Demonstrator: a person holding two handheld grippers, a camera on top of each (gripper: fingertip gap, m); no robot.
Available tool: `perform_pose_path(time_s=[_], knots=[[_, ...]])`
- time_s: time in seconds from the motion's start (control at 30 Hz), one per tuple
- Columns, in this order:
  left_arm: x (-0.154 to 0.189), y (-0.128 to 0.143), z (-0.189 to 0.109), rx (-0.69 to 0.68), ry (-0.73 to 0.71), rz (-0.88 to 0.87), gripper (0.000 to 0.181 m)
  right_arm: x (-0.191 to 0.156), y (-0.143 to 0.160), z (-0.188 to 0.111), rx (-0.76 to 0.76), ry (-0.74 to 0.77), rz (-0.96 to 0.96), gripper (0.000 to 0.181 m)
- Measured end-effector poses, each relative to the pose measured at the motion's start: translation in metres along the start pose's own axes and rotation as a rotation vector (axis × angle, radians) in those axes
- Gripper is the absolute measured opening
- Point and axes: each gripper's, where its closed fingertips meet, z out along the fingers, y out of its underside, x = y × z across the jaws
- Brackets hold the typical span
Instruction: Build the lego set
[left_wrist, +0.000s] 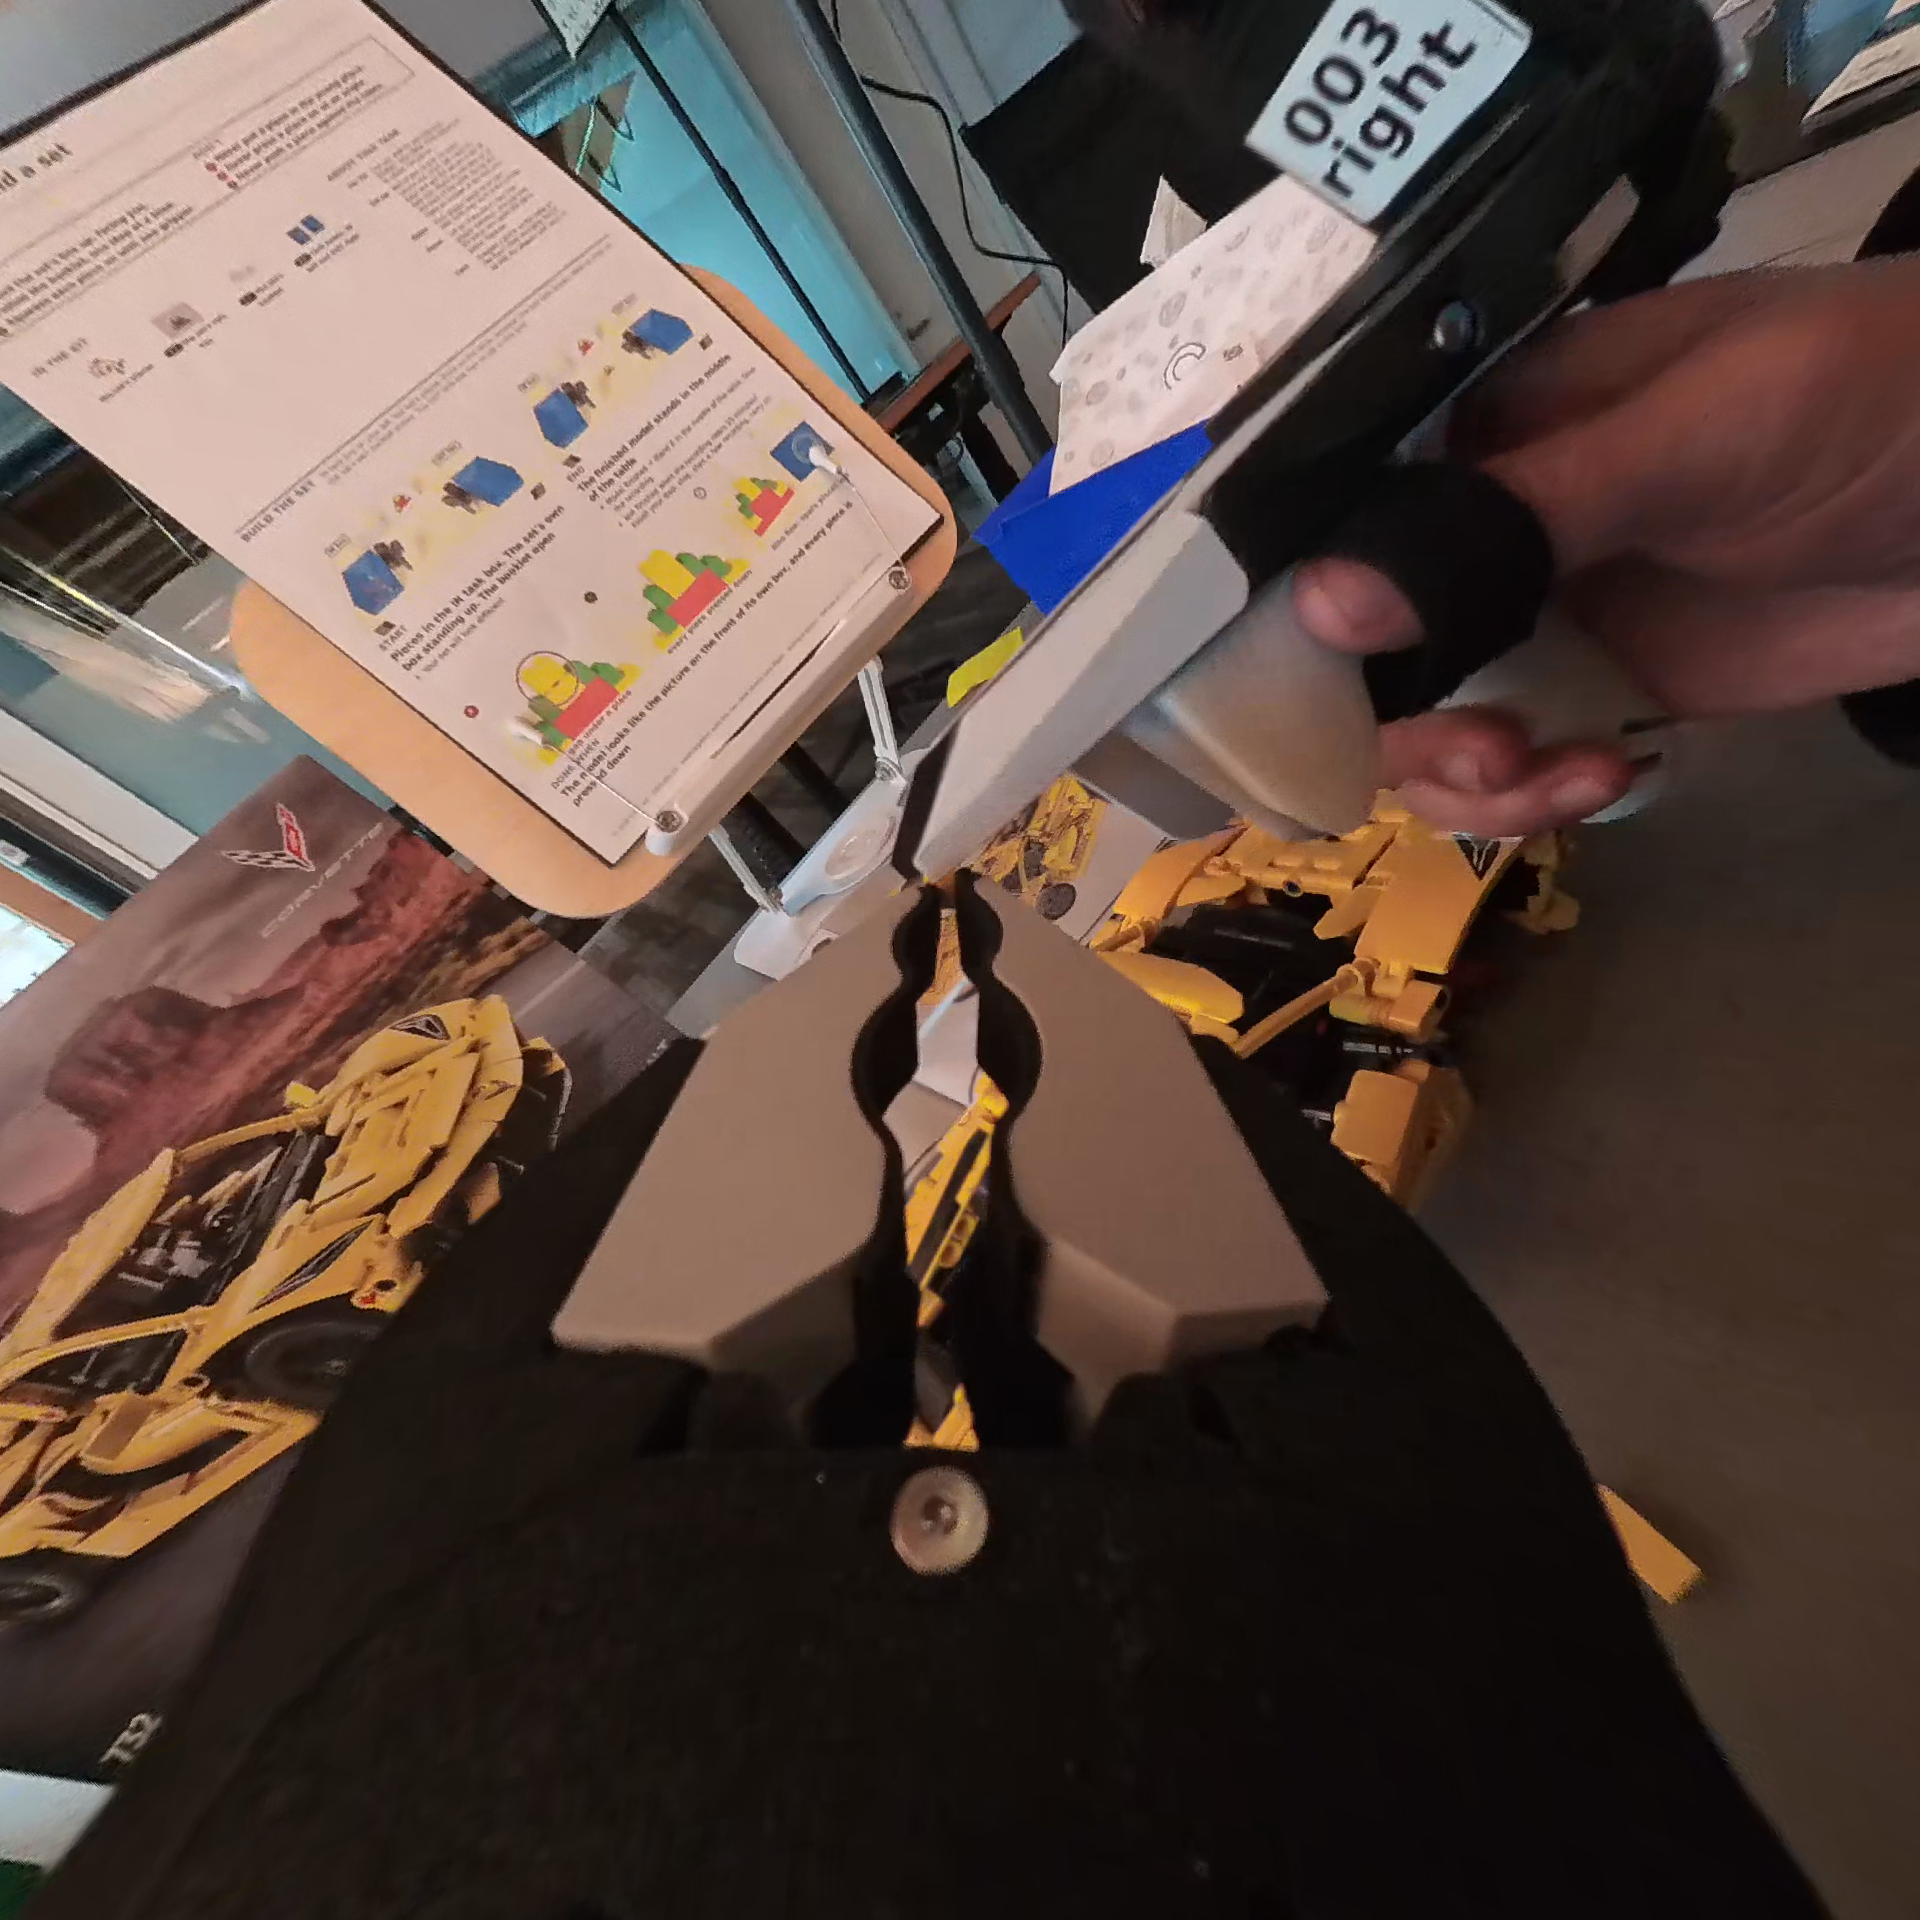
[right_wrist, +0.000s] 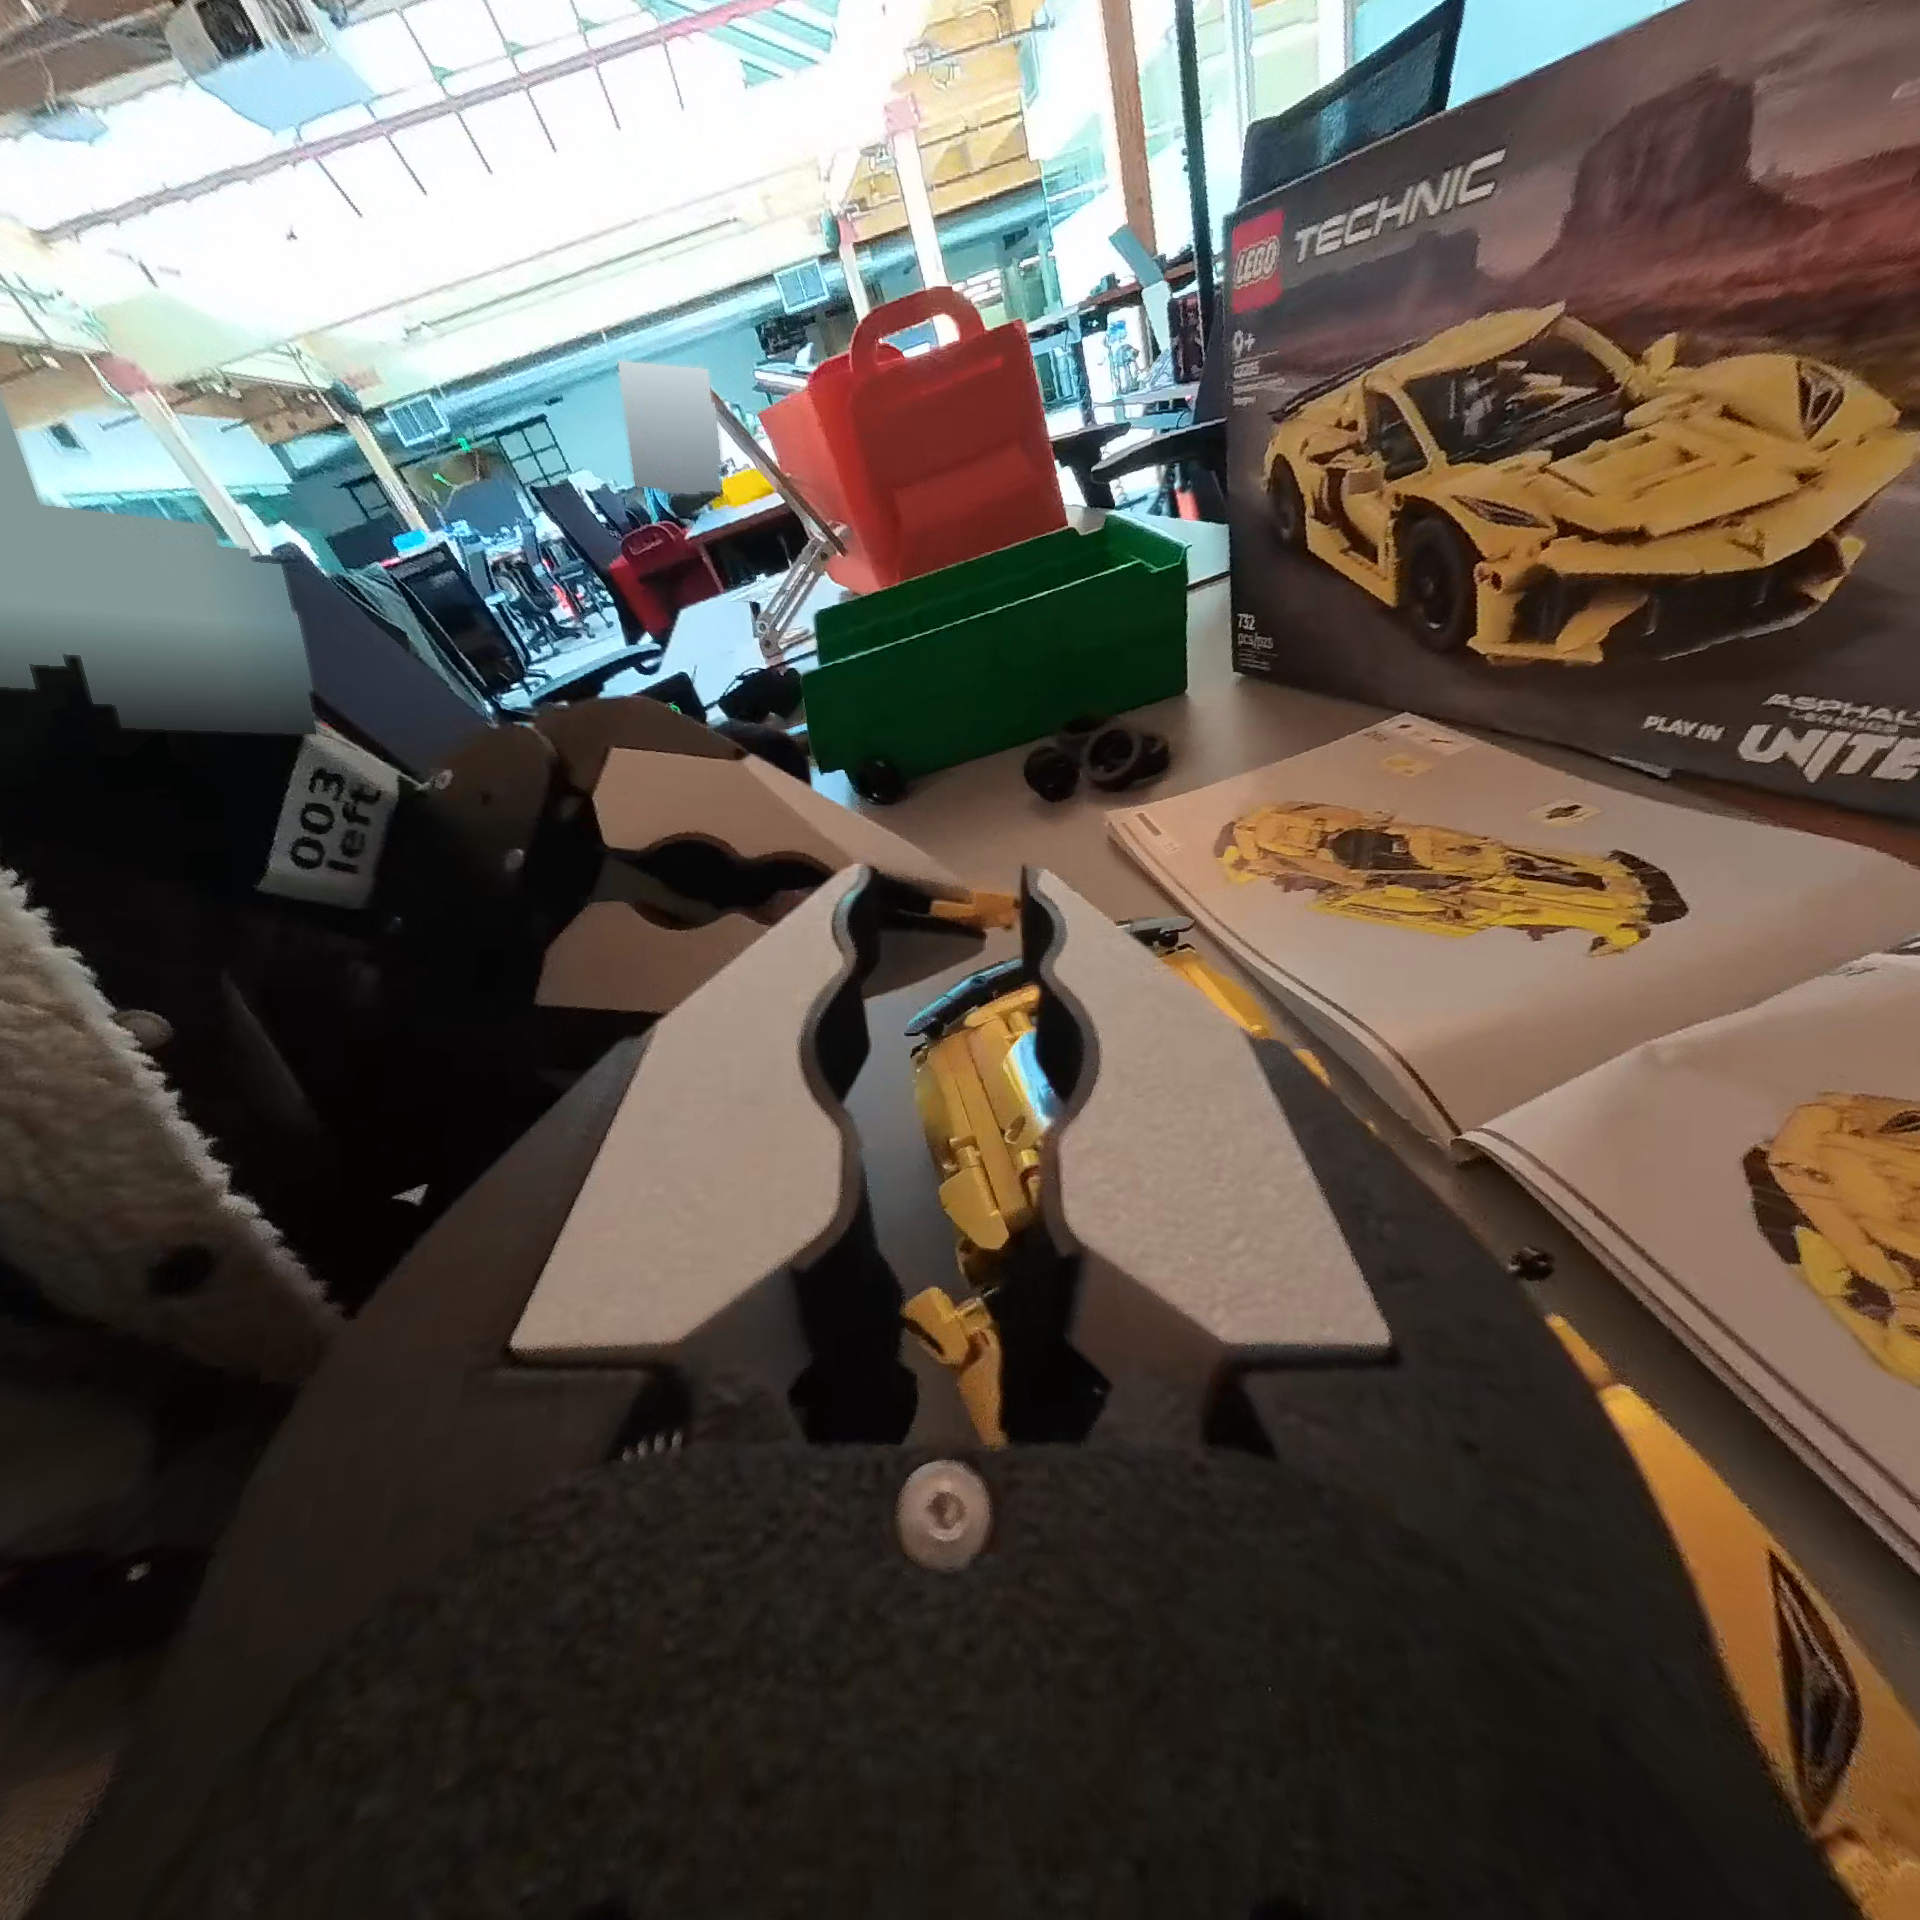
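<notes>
Tyres (right_wrist: 1096, 756) lie between bin (right_wrist: 997, 649) and open booklet (right_wrist: 1455, 935); box (right_wrist: 1579, 416) stands behind.

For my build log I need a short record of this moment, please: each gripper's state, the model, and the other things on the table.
left gripper: fingers shut, seemingly on a small yellow piece
right gripper: fingers open, above the yellow car model
instruction booklet: open, right of the model
set box: upright behind the booklet
black tyres: loose, beside the green bin
</notes>
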Motion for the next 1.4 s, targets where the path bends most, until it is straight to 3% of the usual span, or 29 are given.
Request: perform_pose_path(time_s=[0.37,0.53,0.73,0.87,1.0,1.17,1.23,1.3,1.4], knots=[[0.000,0.001,-0.001,-0.022,-0.028,0.042,0.003,0.005,0.003,-0.001,-0.010,0.004,0.012,0.029],[0.001,0.000,-0.002,-0.022,-0.025,0.043,0.003,0.003,0.004,-0.001,-0.022,-0.001,-0.002,0.017],[0.001,0.000,-0.002,-0.021,-0.037,0.037,0.003,0.003,0.004,-0.002,-0.024,-0.009,0.034,0.017],[-0.004,0.001,-0.003,-0.021,-0.059,0.020,0.003,0.005,0.000,-0.004,0.004,-0.010,0.045,0.025],[-0.005,0.001,-0.004,-0.012,-0.040,-0.079,0.003,0.011,-0.006,-0.011,0.039,-0.003,0.057,0.026],[0.028,-0.008,-0.012,-0.052,0.074,-0.414,0.002,0.027,-0.008,-0.035,0.062,0.132,-0.045,0.031],[0.040,-0.008,-0.018,-0.092,0.056,-0.458,0.002,0.015,0.000,-0.049,0.048,0.135,0.043,0.031],[0.044,-0.006,-0.023,-0.123,0.002,-0.385,0.002,-0.006,0.016,-0.058,0.019,0.100,0.232,0.025],[0.042,-0.017,-0.024,-0.071,-0.054,-0.240,0.002,-0.037,0.020,-0.062,0.106,-0.032,0.587,0.027]])
